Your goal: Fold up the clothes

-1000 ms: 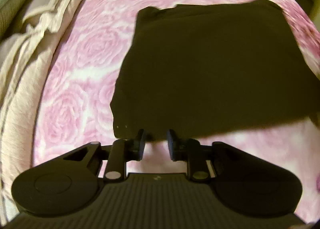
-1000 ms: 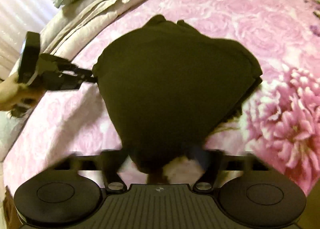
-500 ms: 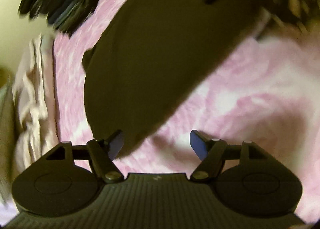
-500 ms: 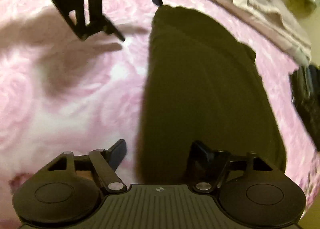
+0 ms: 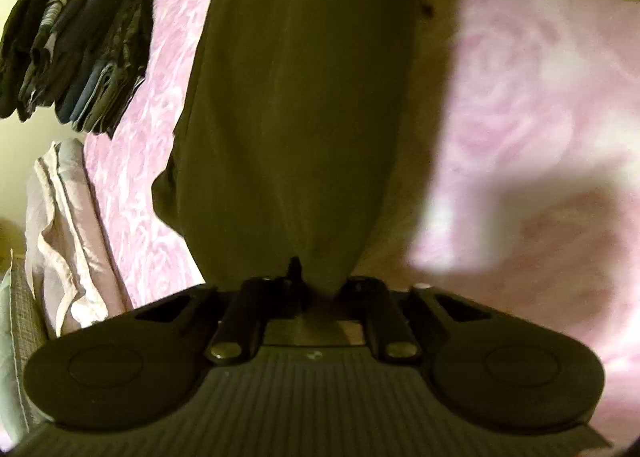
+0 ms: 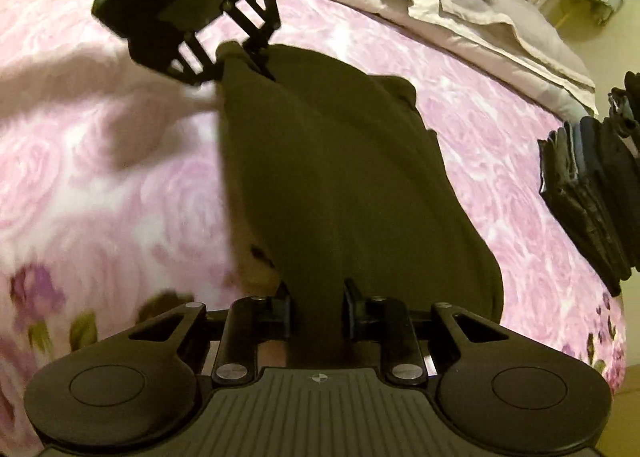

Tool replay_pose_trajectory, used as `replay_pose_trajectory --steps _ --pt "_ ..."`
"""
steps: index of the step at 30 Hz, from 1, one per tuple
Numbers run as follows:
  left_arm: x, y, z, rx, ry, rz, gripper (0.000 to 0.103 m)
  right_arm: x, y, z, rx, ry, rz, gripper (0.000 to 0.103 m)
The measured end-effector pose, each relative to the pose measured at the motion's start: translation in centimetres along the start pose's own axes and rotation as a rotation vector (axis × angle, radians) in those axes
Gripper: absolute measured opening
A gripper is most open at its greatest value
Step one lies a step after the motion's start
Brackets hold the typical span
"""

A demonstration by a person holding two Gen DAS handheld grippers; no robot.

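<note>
A folded dark olive garment lies on a pink rose-patterned bedspread. My left gripper is shut on one corner of it, which bunches between the fingers. My right gripper is shut on the opposite corner of the same garment. In the right wrist view the left gripper shows at the far end, pinching the cloth. The garment stretches between the two grippers and is lifted a little along that edge.
A stack of folded dark clothes stands on the bed to the far side; it also shows in the right wrist view. Rumpled beige bedding and a pillow lie along the bed's edge. A wall runs behind the stack.
Both grippers were open beside the garment half a second ago. Now each has shut on a corner of it, and the cloth is pulled taut between them.
</note>
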State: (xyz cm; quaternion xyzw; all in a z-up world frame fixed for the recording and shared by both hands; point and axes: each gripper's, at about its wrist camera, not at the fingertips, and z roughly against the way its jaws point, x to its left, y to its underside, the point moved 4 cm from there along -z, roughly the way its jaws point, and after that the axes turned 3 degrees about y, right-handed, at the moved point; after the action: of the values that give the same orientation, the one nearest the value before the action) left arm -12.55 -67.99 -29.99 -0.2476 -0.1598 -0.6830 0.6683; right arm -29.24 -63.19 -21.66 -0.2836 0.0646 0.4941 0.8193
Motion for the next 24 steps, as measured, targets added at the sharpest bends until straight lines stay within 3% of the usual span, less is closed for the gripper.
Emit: replay_pose_trajectory --steps 1,2,3,7,10,13,15,17,19,24 --pt "0.1 -0.1 0.3 -0.003 0.016 0.019 0.006 0.6 0.3 0.1 -0.003 0.02 0.007 0.035" --pt "0.1 -0.1 0.6 -0.004 0.029 0.044 0.006 1.3 0.5 0.2 -0.007 0.04 0.014 0.063" --pt "0.2 -0.1 0.9 -0.005 0.041 0.068 0.006 1.9 0.8 0.3 -0.01 0.059 0.021 0.081" --pt "0.8 -0.1 1.6 -0.008 0.079 0.168 0.005 5.1 0.0 -0.9 -0.07 0.06 0.069 0.081" --pt "1.1 -0.1 2.2 -0.009 0.102 0.249 0.004 5.8 -0.1 -3.6 -0.069 0.134 0.12 0.081" --pt "0.4 -0.9 2.1 -0.009 0.076 0.23 0.005 5.0 0.3 -5.1 -0.062 0.17 0.138 0.073" --pt "-0.3 -1.6 1.9 -0.008 0.046 0.19 0.013 3.7 0.8 -5.4 -0.056 0.171 0.13 0.036" --pt "-1.1 -2.3 1.6 -0.007 0.016 0.15 0.03 2.7 1.1 -4.6 -0.052 0.159 0.128 0.026" --pt "-1.8 -3.0 1.4 -0.006 -0.014 0.11 0.035 1.7 1.2 -3.5 -0.047 0.148 0.118 0.023" --pt "-3.6 -5.0 0.5 0.001 -0.072 0.014 0.034 -1.3 1.5 -0.9 -0.032 0.145 0.065 0.022"
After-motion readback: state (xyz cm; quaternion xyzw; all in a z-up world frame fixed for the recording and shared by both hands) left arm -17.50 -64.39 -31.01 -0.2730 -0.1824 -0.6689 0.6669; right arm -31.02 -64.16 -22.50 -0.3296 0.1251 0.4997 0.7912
